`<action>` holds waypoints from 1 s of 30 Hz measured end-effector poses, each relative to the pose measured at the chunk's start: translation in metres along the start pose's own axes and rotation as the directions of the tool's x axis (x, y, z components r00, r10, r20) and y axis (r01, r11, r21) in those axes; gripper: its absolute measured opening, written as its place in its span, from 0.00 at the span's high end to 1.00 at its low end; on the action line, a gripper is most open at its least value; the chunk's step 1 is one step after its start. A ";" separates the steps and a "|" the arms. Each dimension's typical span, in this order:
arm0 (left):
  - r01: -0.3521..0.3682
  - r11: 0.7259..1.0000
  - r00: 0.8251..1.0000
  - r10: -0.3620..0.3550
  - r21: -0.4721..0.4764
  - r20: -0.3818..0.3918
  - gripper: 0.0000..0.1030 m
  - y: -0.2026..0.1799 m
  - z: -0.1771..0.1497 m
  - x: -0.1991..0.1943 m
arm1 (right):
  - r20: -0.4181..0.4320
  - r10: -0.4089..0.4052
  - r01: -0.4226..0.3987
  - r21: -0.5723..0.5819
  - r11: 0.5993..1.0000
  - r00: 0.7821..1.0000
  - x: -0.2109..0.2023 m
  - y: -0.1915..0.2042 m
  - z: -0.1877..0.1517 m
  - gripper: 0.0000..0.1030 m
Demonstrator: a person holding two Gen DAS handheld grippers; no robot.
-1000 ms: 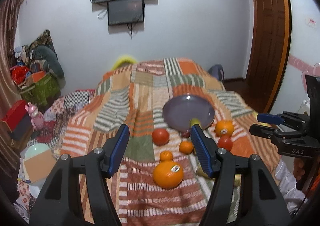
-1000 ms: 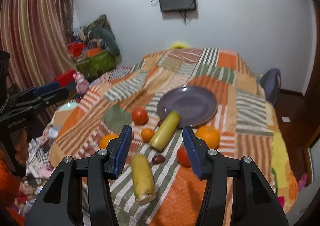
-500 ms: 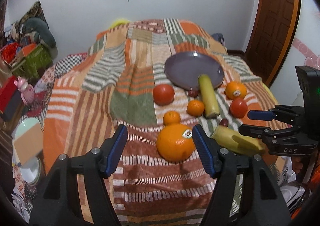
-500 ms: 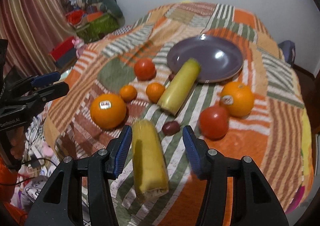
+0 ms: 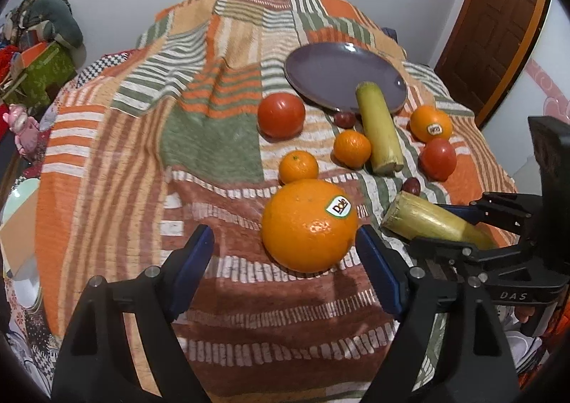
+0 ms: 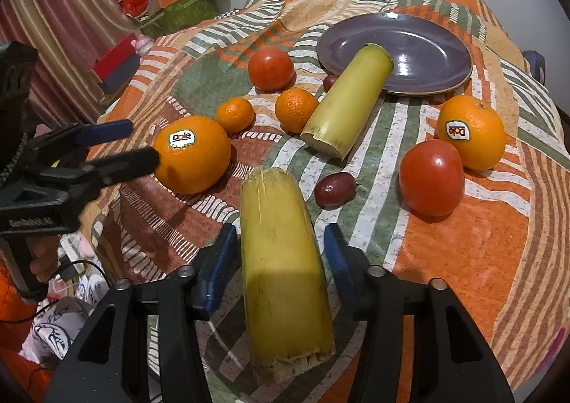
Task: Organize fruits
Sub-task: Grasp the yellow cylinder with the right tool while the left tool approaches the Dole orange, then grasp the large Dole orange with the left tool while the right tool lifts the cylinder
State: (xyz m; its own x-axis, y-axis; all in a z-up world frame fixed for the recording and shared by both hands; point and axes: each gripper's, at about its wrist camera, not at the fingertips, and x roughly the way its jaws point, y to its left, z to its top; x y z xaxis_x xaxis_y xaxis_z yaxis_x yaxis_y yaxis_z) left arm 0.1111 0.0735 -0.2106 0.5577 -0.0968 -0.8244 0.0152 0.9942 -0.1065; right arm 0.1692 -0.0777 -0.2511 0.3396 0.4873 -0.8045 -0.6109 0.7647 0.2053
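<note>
- Two grippers over a striped blanket (image 5: pixel 117 160) strewn with fruit.
- Left gripper (image 5: pixel 285 253): jaws have just been opening, now wide. Big orange (image 5: pixel 309 225) lies between the tips, touching the right pad, clear of the left; not gripped.
- Right gripper (image 6: pixel 281 253): jaws have just been closing, now narrow. Near cane piece (image 6: pixel 281 267) lies lengthwise between the pads, a slim gap each side.
- Plate (image 6: pixel 427 29) sits far back; second cane piece (image 6: pixel 349 100) leans on its rim.

Bare striped blanket (image 5: pixel 124 160) left of the clustered fruit (image 5: pixel 351 148)
</note>
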 end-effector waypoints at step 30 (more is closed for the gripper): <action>0.024 1.000 0.999 -0.025 -0.018 -0.029 0.33 -0.011 0.017 0.022 | 0.146 0.000 -0.004 0.025 1.000 0.989 -0.034 -0.003 0.012 0.65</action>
State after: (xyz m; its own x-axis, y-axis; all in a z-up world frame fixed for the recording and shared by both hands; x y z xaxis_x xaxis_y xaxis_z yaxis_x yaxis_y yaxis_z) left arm 0.1376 0.0608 -0.2179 0.5330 -0.1226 -0.8372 0.0136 0.9906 -0.1364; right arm 0.1685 -0.0915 -0.2180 0.4401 0.5436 -0.7147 -0.5939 0.7732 0.2224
